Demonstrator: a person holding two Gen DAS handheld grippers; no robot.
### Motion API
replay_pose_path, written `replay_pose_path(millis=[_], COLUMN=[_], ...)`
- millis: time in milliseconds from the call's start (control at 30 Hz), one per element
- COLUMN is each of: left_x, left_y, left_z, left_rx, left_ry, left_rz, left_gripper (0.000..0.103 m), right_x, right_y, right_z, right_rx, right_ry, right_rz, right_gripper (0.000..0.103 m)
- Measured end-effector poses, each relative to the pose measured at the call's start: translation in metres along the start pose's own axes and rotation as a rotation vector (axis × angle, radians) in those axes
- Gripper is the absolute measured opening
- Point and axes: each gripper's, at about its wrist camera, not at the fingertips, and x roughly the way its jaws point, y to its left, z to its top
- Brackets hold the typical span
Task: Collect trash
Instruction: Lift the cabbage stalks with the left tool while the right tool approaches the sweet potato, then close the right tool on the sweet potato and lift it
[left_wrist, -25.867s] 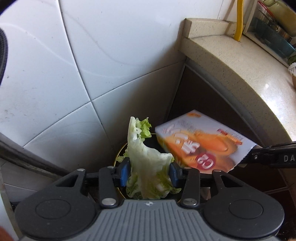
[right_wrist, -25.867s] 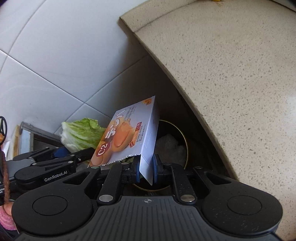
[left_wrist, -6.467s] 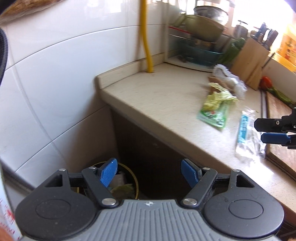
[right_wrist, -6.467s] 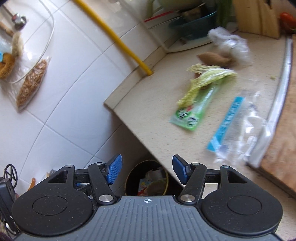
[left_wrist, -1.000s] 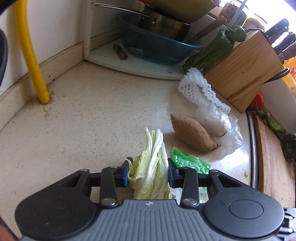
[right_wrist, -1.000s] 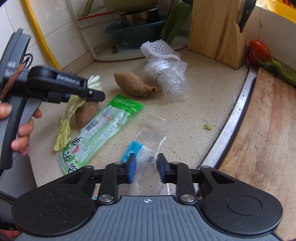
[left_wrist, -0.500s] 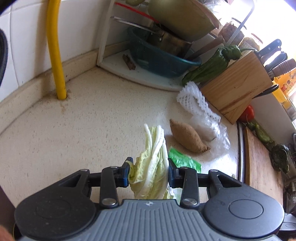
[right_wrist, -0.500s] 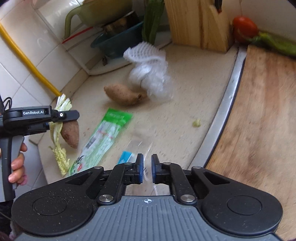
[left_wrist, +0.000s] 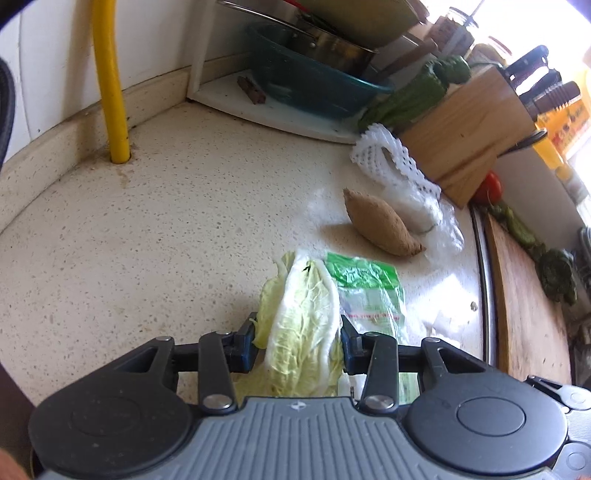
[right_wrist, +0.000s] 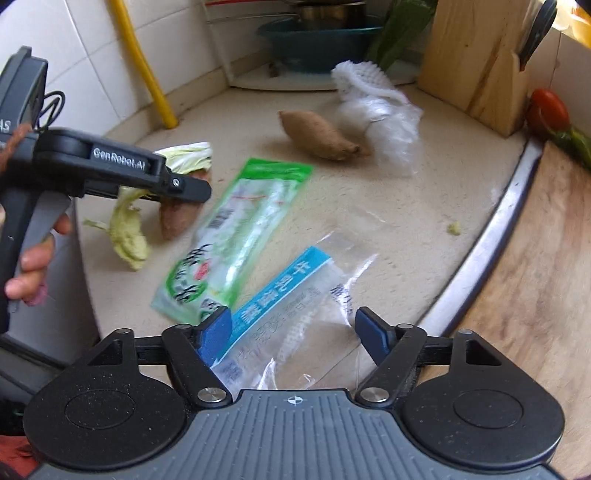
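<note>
My left gripper (left_wrist: 297, 345) is shut on a pale green cabbage leaf (left_wrist: 301, 317), held above the speckled counter; the leaf also shows in the right wrist view (right_wrist: 129, 229), hanging from the left gripper (right_wrist: 192, 190). My right gripper (right_wrist: 293, 330) is open, its jaws on either side of a clear plastic bag with a blue label (right_wrist: 291, 306) lying on the counter. A green-printed plastic wrapper (right_wrist: 236, 236) lies beside it and shows in the left wrist view (left_wrist: 365, 291).
Two sweet potatoes (right_wrist: 317, 136) (right_wrist: 177, 218) lie on the counter (left_wrist: 147, 240), with white foam netting and crumpled plastic (right_wrist: 376, 107) behind. A knife block (right_wrist: 476, 55), a blue basin (left_wrist: 314, 85), a yellow pipe (left_wrist: 110, 81), a tomato (right_wrist: 546, 107) and a wooden cutting board (right_wrist: 535, 277) stand around.
My right gripper has opened and dropped lower, with the clear blue-label bag lying between its jaws. My left gripper still holds the cabbage leaf and has moved little.
</note>
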Motion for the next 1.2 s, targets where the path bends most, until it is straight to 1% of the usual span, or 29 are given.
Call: replay_pose_path(millis=[67,133,233,267,367,433,500,567,667,733,800,900,933,1000,1033,1067,1200], left_x=[0.0,-0.001,-0.001,-0.001,-0.001,-0.001,-0.002,-0.002,-0.003,-0.003,-0.001,0.001,0.002,0.003,0.003,0.004,0.005], left_y=[-0.002,0.0,0.002,0.002,0.002,0.003,0.005,0.007,0.009,0.011,0.013,0.014,0.015,0.013,0.012,0.011,0.012], left_z=[-0.002,-0.004,-0.003,-0.003,-0.001,-0.001,-0.002,-0.002,-0.003,-0.002,-0.001,0.001,0.002,0.003,0.004,0.005,0.011], left_rx=[0.02,0.021,0.02,0.023,0.021,0.014,0.006,-0.007,-0.018,-0.027,-0.04,-0.051,-0.054,-0.055,-0.052,-0.049,-0.064], left_ry=[-0.017,-0.022,-0.023,-0.023,-0.02,-0.022,-0.028,-0.031,-0.034,-0.032,-0.034,-0.038,-0.039,-0.041,-0.04,-0.037,-0.037], left_rz=[0.012,0.001,-0.01,-0.012,-0.018,-0.021,-0.02,-0.029,-0.038,-0.044,-0.052,-0.058,-0.055,-0.043,-0.037,-0.034,-0.041], left_gripper=[0.039,0.038,0.038,0.038,0.038,0.038,0.038,0.038,0.038,0.038,0.038,0.038,0.038,0.038,0.038,0.038,0.037], right_x=[0.0,0.003,0.002,0.0,-0.005,-0.006,0.001,0.014,0.034,0.046,0.055,0.074,0.08,0.092,0.096,0.096,0.091], right_y=[-0.003,-0.001,-0.001,-0.002,-0.005,-0.003,0.003,0.008,0.012,0.012,0.013,0.012,0.009,0.003,0.001,-0.001,-0.008], right_z=[0.002,0.004,0.009,0.012,0.027,0.041,0.058,0.077,0.102,0.117,0.126,0.135,0.139,0.143,0.144,0.145,0.145], right_rx=[0.028,0.024,0.043,0.051,0.044,-0.007,-0.089,-0.159,-0.242,-0.287,-0.33,-0.371,-0.372,-0.346,-0.338,-0.299,-0.23], right_ry=[-0.012,-0.018,-0.025,-0.033,-0.092,-0.136,-0.18,-0.19,-0.192,-0.179,-0.155,-0.105,-0.081,-0.032,-0.018,-0.013,0.018], right_rz=[0.0,-0.027,-0.047,-0.053,-0.089,-0.092,-0.105,-0.13,-0.143,-0.141,-0.098,-0.087,-0.077,-0.056,-0.058,-0.072,-0.033], right_gripper=[0.08,0.08,0.073,0.073,0.073,0.074,0.074,0.074,0.074,0.072,0.07,0.064,0.059,0.054,0.051,0.049,0.048])
